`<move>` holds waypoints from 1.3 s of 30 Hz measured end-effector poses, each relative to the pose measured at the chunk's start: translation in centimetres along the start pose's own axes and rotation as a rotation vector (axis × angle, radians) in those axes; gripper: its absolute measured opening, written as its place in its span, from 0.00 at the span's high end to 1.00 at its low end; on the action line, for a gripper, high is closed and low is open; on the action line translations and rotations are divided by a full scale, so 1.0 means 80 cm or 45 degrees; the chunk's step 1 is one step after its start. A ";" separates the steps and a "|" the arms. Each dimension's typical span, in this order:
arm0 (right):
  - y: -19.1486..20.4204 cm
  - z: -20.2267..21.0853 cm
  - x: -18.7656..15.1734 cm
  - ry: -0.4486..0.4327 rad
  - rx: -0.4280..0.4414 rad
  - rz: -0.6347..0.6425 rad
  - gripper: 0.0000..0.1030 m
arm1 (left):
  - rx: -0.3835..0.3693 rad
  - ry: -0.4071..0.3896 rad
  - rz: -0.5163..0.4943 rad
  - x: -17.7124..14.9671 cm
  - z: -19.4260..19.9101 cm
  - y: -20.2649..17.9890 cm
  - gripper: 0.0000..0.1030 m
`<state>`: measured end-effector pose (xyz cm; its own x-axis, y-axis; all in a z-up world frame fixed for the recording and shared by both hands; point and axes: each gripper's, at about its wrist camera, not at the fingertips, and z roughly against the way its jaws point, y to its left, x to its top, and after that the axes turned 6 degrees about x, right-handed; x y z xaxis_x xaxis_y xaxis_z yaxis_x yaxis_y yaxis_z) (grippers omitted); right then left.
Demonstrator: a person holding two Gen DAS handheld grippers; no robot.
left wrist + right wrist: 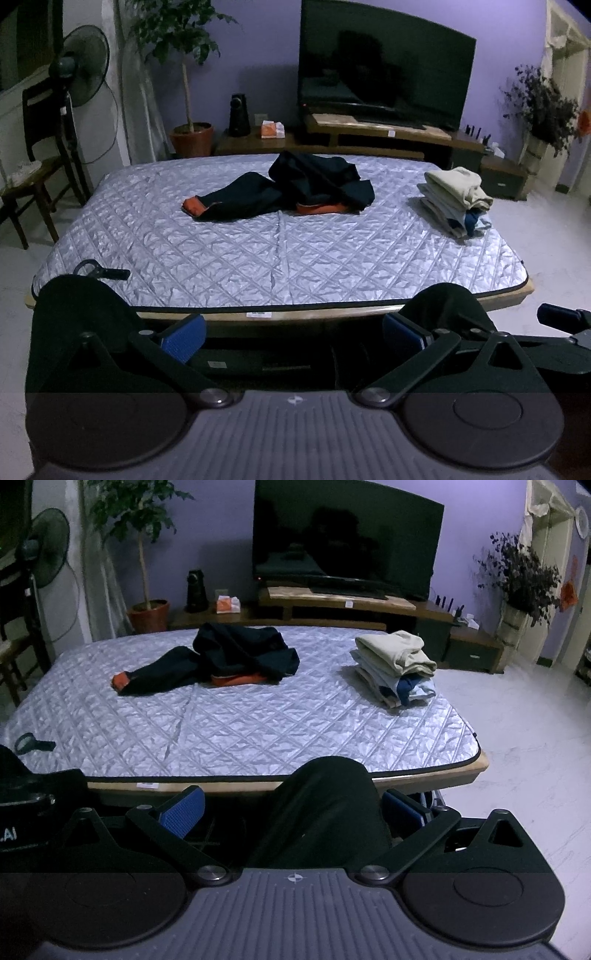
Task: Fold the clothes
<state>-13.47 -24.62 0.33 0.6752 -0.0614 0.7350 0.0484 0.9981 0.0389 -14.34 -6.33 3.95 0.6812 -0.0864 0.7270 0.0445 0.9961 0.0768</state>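
Two grippers, left point(293, 338) and right point(293, 812), gape empty before the bed point(258, 258); jacket point(295, 188) crumpled, stack point(456, 199) folded.

A crumpled dark navy garment with orange cuffs and lining point(295, 186) point(221, 661) lies unfolded mid-way across the quilted silver mattress point(258, 258) point(277, 731); a stack of folded beige and blue clothes point(456, 199) point(397, 664) sits near its right edge.
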 end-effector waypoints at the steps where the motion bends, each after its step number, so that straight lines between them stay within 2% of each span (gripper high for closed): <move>1: -0.001 -0.001 0.000 0.001 0.001 -0.005 0.00 | 0.001 -0.001 -0.009 0.000 0.002 -0.002 0.01; 15: -0.002 -0.002 -0.002 0.009 0.009 -0.021 0.00 | 0.043 0.020 0.003 0.008 0.009 -0.001 0.01; 28: -0.001 -0.003 -0.002 0.012 0.012 -0.014 0.00 | -0.005 0.006 0.060 0.012 0.017 0.004 0.01; 33: -0.001 -0.002 -0.002 0.011 0.012 -0.010 0.00 | -0.031 -0.040 0.089 0.014 0.024 0.007 0.01; 39: -0.001 -0.003 -0.002 0.009 0.012 -0.010 0.00 | -0.047 -0.196 0.091 0.013 0.041 0.006 0.02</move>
<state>-13.44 -24.67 0.06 0.6803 -0.0692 0.7297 0.0466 0.9976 0.0511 -15.98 -6.02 7.01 0.5637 -0.0146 0.8259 0.0284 0.9996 -0.0018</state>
